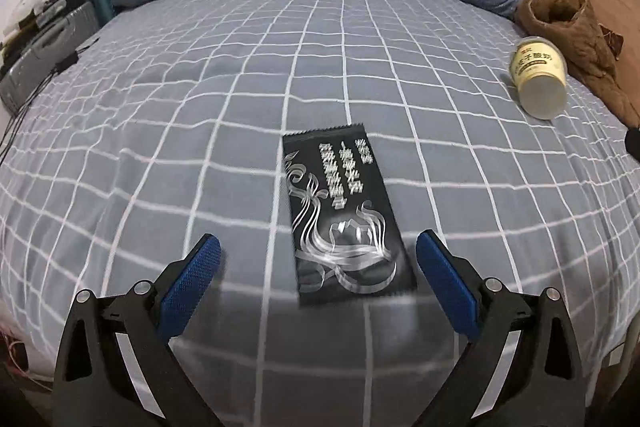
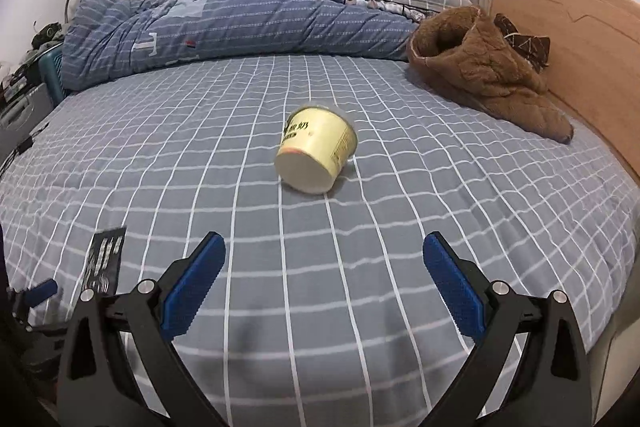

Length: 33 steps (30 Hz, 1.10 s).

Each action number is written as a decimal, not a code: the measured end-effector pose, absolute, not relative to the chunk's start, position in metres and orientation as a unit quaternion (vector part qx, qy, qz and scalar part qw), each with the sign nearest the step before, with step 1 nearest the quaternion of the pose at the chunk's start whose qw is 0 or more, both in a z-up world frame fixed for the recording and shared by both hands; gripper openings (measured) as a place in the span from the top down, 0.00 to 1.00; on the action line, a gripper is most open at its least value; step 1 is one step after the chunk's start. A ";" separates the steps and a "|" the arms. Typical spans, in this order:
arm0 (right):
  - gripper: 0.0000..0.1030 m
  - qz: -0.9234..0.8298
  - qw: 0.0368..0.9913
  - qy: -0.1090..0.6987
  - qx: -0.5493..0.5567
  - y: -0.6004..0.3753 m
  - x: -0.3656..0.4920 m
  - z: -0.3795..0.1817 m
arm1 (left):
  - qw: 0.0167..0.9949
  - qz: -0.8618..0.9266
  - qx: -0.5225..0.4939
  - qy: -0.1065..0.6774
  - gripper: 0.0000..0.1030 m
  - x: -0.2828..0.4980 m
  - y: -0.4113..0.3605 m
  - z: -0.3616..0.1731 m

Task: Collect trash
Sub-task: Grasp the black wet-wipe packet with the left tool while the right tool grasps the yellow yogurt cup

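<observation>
The left gripper [image 1: 318,255] is held low over the bed [image 1: 160,107], looking forward along the checked grey sheet. Its two blue fingers [image 1: 192,287] stand wide apart and hold nothing. The black wrapper [image 1: 344,213] lies flat on the sheet, and its near end is between the two fingertips, closer to the right finger, without touching either one. The long axis of the wrapper runs away from the gripper and leans a little to the left at the far end, where the edge is serrated. The silver print on it faces up.

The right gripper [image 2: 324,251] is also low and level over the bed, and it too is released, with the fingers [image 2: 452,287] spread wide and empty. The yellow cup [image 2: 318,153] lies on its side straight ahead of this gripper, well apart from the fingertips. Its flat white bottom is turned toward the gripper and a little to the left, so the axis of the cup points away and to the right. In the left wrist view the same cup [image 1: 540,77] is far to the right of the left gripper.

Beyond the cup, to the right, a brown fleece garment [image 2: 484,67] lies near the wooden headboard [image 2: 580,27]. A folded blue quilt [image 2: 224,23] lies across the far edge of the bed.
</observation>
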State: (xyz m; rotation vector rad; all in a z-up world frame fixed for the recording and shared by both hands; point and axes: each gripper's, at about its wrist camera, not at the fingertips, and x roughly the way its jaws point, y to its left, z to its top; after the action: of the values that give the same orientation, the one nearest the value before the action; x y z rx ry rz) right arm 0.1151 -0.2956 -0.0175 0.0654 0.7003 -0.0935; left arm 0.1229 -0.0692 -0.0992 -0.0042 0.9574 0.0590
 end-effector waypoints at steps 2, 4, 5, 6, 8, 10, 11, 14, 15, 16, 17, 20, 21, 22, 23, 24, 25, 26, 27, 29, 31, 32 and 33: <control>0.07 -0.045 0.937 0.346 0.031 -0.297 0.131 -0.018 | 0.886 0.025 0.000 0.464 0.09 0.131 -0.071 -0.101; 0.07 -0.045 0.935 0.350 0.029 -0.298 0.148 -0.021 | 0.882 0.027 0.003 0.471 0.11 0.139 -0.071 -0.105; 0.07 -0.046 0.934 0.353 0.029 -0.299 0.156 -0.022 | 0.879 0.030 0.002 0.476 0.13 0.144 -0.071 -0.108; 0.07 -0.047 0.933 0.356 0.030 -0.300 0.163 -0.023 | 0.876 0.034 -0.001 0.480 0.16 0.147 -0.069 -0.111; 0.07 -0.046 0.929 0.366 0.037 -0.301 0.181 -0.026 | 0.875 0.039 -0.006 0.483 0.21 0.151 -0.069 -0.112; 0.07 -0.032 0.921 0.385 0.059 -0.303 0.198 -0.029 | 0.872 0.041 0.003 0.488 0.28 0.154 -0.072 -0.113; 0.07 -0.025 0.918 0.389 0.072 -0.305 0.207 -0.029 | 0.871 0.040 0.008 0.489 0.33 0.155 -0.074 -0.113; 0.08 -0.033 0.916 0.392 0.071 -0.304 0.228 -0.032 | 0.870 0.034 0.011 0.491 0.46 0.157 -0.080 -0.112; 0.09 -0.034 0.915 0.395 0.072 -0.304 0.235 -0.035 | 0.871 0.031 0.011 0.490 0.48 0.157 -0.080 -0.112; 0.10 -0.035 0.912 0.403 0.072 -0.304 0.245 -0.040 | 0.871 0.030 0.011 0.490 0.49 0.157 -0.080 -0.112; 0.12 -0.035 0.909 0.408 0.073 -0.305 0.250 -0.044 | 0.872 0.030 0.011 0.489 0.49 0.156 -0.080 -0.112; 0.16 -0.034 0.902 0.422 0.083 -0.308 0.263 -0.055 | 0.873 0.026 0.012 0.487 0.49 0.155 -0.079 -0.111; 0.16 -0.033 0.901 0.423 0.086 -0.308 0.265 -0.056 | 0.873 0.024 0.009 0.487 0.49 0.154 -0.078 -0.111; 0.17 -0.032 0.901 0.424 0.086 -0.307 0.268 -0.058 | 0.873 0.023 0.008 0.487 0.49 0.154 -0.078 -0.111; 0.18 -0.029 0.900 0.426 0.087 -0.306 0.269 -0.059 | 0.873 0.023 0.007 0.487 0.50 0.155 -0.078 -0.111; 0.23 -0.026 0.899 0.429 0.088 -0.305 0.272 -0.061 | 0.874 0.023 0.009 0.486 0.50 0.154 -0.079 -0.111; 0.29 -0.026 0.897 0.433 0.088 -0.305 0.274 -0.064 | 0.874 0.022 0.011 0.485 0.50 0.154 -0.080 -0.111; 0.29 -0.026 0.897 0.432 0.091 -0.305 0.274 -0.066 | 0.874 0.022 0.011 0.485 0.50 0.154 -0.081 -0.111; 0.29 -0.026 0.898 0.431 0.089 -0.304 0.273 -0.066 | 0.874 0.021 0.010 0.485 0.50 0.155 -0.080 -0.111; 0.30 -0.028 0.899 0.429 0.082 -0.302 0.271 -0.066 | 0.874 0.019 0.011 0.485 0.50 0.154 -0.079 -0.111; 0.30 -0.028 0.900 0.427 0.077 -0.300 0.268 -0.063 | 0.875 0.019 0.010 0.484 0.50 0.155 -0.077 -0.111; 0.30 -0.026 0.901 0.426 0.075 -0.300 0.267 -0.062 | 0.875 0.019 0.009 0.484 0.50 0.155 -0.076 -0.111; 0.30 -0.025 0.902 0.424 0.073 -0.298 0.265 -0.060 | 0.875 0.019 0.009 0.484 0.51 0.155 -0.076 -0.111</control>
State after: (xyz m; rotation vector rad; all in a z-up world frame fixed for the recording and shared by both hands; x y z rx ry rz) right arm 0.2646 -0.2983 -0.0597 0.1504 0.8768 -0.0522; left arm 0.1554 -0.0760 -0.1109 0.0184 1.0107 0.0389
